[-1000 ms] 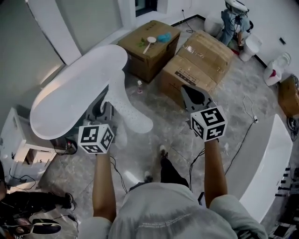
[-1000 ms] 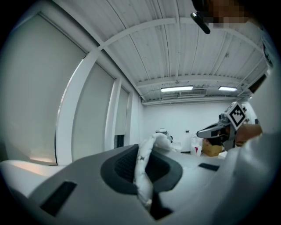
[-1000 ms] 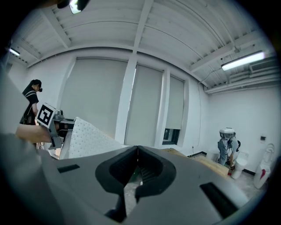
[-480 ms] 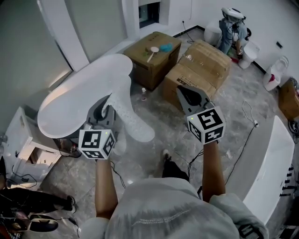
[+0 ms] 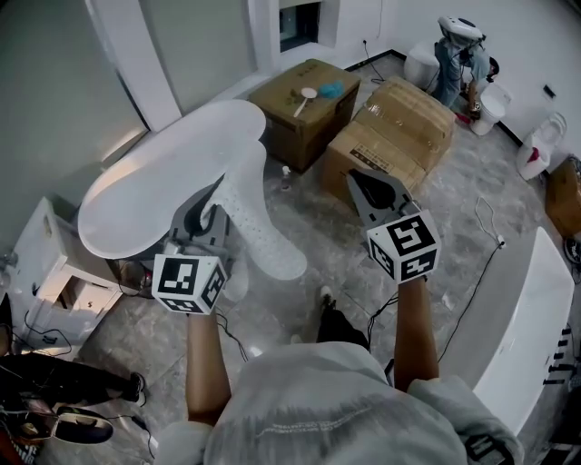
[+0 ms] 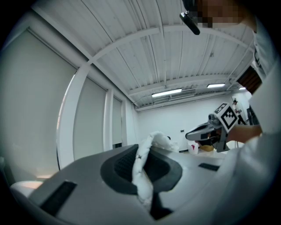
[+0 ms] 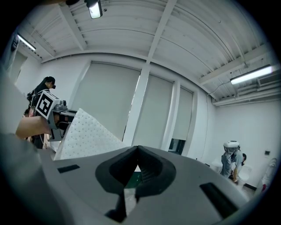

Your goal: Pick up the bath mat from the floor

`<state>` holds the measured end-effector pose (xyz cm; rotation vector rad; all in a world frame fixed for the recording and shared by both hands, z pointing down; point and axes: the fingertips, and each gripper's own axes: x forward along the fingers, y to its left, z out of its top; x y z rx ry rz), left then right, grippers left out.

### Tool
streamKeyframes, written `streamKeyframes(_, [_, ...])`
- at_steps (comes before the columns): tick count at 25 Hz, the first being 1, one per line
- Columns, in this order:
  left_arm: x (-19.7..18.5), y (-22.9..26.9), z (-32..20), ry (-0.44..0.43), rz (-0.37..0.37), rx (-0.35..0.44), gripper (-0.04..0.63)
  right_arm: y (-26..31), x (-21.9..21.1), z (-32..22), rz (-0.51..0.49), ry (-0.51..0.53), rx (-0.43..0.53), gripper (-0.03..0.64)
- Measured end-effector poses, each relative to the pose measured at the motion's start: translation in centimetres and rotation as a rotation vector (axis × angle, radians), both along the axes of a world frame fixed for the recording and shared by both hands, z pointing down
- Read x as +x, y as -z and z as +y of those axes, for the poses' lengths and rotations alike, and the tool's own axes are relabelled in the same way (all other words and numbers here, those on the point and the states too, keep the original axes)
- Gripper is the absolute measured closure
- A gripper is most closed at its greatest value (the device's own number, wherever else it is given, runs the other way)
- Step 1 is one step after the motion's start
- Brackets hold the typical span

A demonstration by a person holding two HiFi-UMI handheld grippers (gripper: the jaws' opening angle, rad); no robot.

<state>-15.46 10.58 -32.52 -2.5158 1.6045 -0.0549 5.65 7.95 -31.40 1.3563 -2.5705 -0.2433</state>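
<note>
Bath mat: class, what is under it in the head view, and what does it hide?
The mat hangs off the floor in the shut left gripper. Grey floor shows below its edges; whatever lies straight beneath is covered.

Your room is well lit. Long lamps (image 6: 167, 92) on the ceiling (image 6: 131, 44) give an even light, and one more lamp (image 7: 94, 8) glows at the top of your right gripper view. Shadows on the floor (image 5: 454, 173) are soft and faint. The bath mat (image 5: 172, 182) looks very bright. Both gripper views bend into a round shape with black corners, and the head view curves at its edges too. Close up in the left gripper view, the mat looks fuzzy.
</note>
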Motion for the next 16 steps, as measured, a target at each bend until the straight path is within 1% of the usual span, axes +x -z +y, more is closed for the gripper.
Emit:
streamKeyframes(7, [0.4,-0.4,0.7,0.0,0.01,-0.005,0.565,-0.5,0.5,0.7,0.0,-0.003,0.002,0.601])
streamKeyframes(16, [1.2,-0.1,0.7,-0.015,0.004,-0.007,0.565,-0.6,0.8,0.5,-0.003,-0.003,-0.005,0.601])
